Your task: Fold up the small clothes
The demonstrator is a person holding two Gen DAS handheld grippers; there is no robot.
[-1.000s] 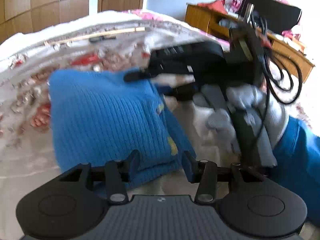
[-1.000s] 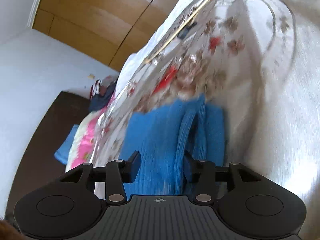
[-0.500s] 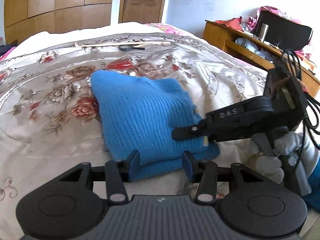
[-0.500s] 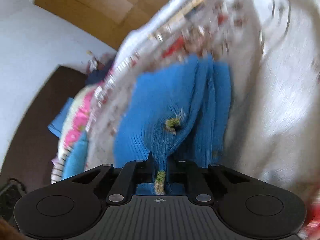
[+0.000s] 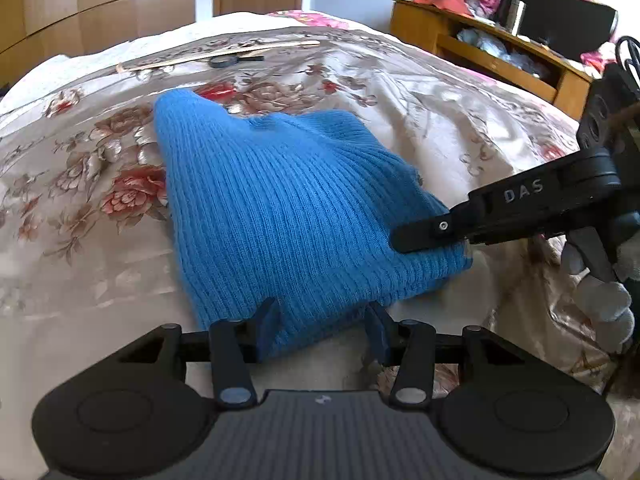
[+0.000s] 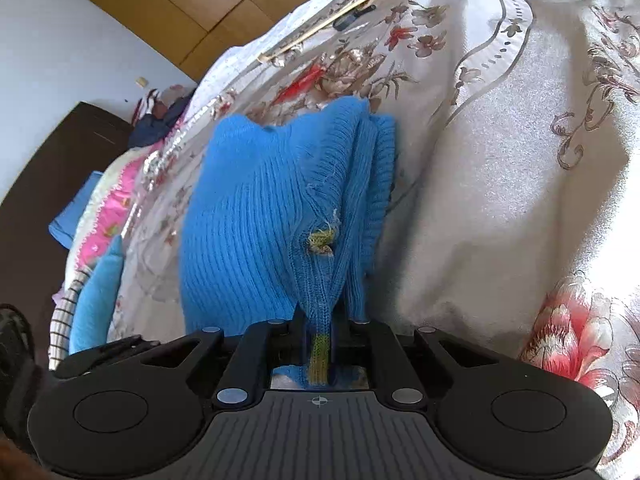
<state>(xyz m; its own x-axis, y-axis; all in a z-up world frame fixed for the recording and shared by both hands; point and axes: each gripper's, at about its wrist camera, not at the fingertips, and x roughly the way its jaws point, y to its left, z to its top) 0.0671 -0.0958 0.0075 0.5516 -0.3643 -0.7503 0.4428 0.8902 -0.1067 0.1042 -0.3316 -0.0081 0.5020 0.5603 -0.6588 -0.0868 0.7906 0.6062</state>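
Observation:
A blue ribbed knit sweater (image 5: 280, 208) lies folded on the floral bedspread (image 5: 80, 168). My left gripper (image 5: 322, 320) is open, its fingertips at the sweater's near edge with cloth between them. My right gripper (image 6: 318, 320) is shut on the sweater's (image 6: 256, 216) near edge, where a yellow-green trim shows between the jaws. In the left wrist view the right gripper (image 5: 416, 236) comes in from the right and pinches the sweater's right corner.
A wooden stick (image 5: 216, 54) and a black tape roll (image 5: 222, 62) lie at the far side of the bed. A wooden desk (image 5: 480, 48) with clutter stands at the right. Pillows and folded cloth (image 6: 96, 280) lie at the bed's left end.
My right gripper closed on the sweater's edge and holds it. The left gripper drew back and lowered toward the sweater's near edge, staying open.

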